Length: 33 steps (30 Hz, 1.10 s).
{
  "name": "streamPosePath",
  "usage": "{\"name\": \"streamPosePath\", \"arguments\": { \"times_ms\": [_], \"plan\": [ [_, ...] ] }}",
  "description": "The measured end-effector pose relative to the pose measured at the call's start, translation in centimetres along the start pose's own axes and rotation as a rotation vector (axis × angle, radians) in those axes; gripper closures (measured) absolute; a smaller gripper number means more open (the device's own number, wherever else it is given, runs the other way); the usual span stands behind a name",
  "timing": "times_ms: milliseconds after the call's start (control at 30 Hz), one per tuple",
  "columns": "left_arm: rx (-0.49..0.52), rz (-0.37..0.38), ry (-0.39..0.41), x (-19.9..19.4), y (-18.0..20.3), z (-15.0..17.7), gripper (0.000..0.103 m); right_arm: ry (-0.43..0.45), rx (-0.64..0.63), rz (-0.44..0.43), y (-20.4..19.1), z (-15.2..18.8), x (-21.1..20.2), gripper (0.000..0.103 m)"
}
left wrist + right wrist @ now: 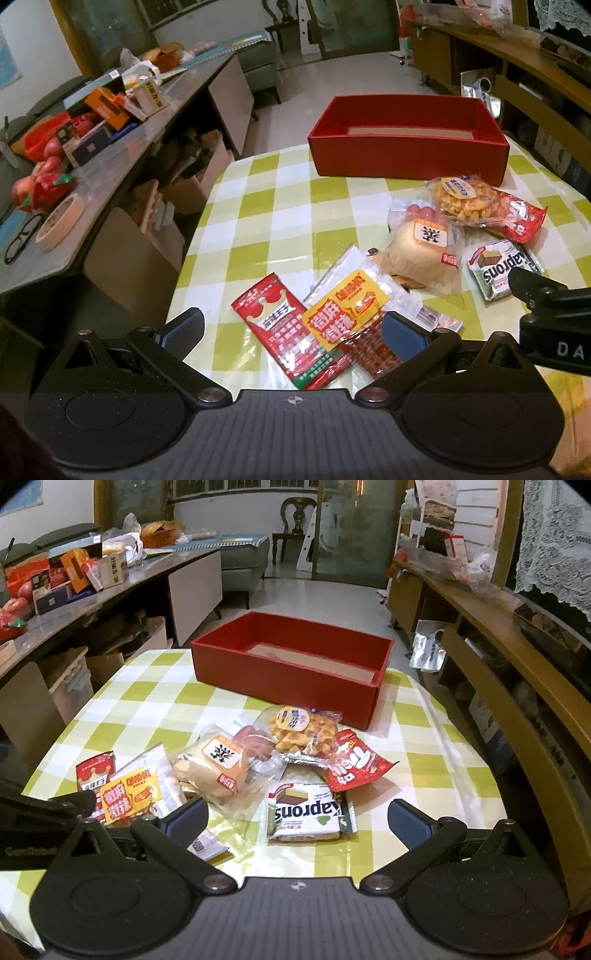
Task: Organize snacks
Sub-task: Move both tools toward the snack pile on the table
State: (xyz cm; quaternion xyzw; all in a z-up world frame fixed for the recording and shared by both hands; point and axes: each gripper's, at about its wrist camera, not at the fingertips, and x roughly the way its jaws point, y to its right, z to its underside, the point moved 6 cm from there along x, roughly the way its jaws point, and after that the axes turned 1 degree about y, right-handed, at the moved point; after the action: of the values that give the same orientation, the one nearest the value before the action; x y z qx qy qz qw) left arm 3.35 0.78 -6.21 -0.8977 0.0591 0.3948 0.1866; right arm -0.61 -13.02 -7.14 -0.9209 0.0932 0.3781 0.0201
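An open red box (406,158) (288,681) stands at the far side of the green-checked table (277,206) (147,701); I see nothing in it. Loose snacks lie in front of it: a waffle pack (465,199) (299,731), a bun (421,254) (214,764), a red bag (517,218) (354,764). My left gripper (293,334) is open low over a red crown packet (284,332) and a yellow-labelled packet (343,306). My right gripper (297,821) is open just above a white wafer pack (306,816) (495,269).
A long grey counter (155,122) on the left carries boxes, apples, a tape roll (59,221) and glasses. Cardboard boxes stand under it. A wooden shelf unit (498,627) and a curved chair back (517,720) border the table's right side.
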Motion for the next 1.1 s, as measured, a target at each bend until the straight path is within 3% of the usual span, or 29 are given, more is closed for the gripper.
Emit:
{"name": "streamPosePath", "arguments": {
  "times_ms": [700,1100],
  "plan": [
    [-0.014,-0.015,-0.018,0.2,-0.8,0.6,0.0,-0.018,-0.042,-0.017,-1.0,0.4,0.2,0.0],
    [-0.045,-0.005,-0.074,1.4,-1.6,1.2,0.0,-0.041,-0.066,-0.033,-1.5,0.7,0.5,0.0]
  ]
}}
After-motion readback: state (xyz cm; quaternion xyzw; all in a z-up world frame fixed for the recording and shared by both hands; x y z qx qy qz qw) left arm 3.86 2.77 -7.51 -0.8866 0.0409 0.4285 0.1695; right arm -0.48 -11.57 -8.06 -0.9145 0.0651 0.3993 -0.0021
